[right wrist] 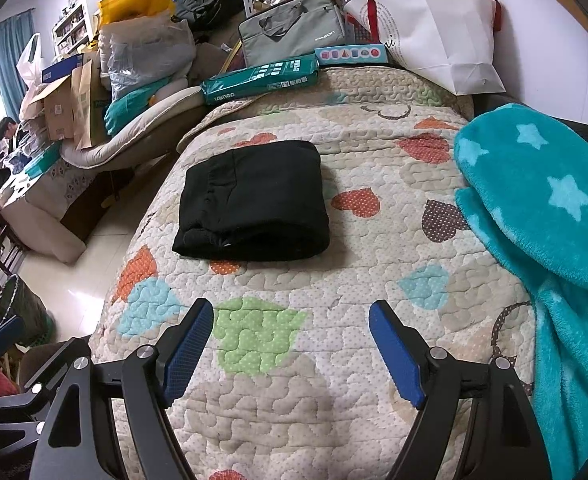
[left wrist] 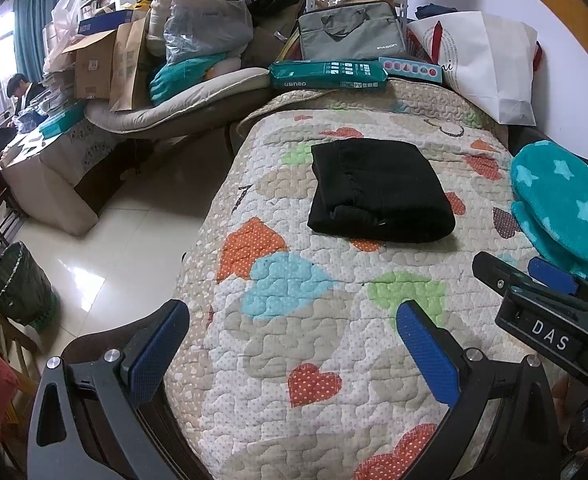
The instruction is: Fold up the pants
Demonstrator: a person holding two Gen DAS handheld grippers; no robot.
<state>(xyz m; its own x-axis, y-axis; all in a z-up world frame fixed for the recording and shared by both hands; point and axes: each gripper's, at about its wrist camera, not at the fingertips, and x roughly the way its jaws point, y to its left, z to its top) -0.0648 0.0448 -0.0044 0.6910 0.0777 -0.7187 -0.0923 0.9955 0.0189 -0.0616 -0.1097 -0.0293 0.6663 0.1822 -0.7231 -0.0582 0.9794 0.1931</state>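
Both my grippers, left gripper and right gripper, hover spread wide and empty above the quilt, near the folded black pants.

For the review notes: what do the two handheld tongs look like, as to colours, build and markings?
Both are black two-finger tools. The left tongs and right tongs have angular black fingers with cut-out openings, silver round bolts at the pivots and blue textured pads on the inner faces. In the left wrist view, the right tongs' body bears a small black label with white letters DAS. No hands, sleeves or cables are visible.
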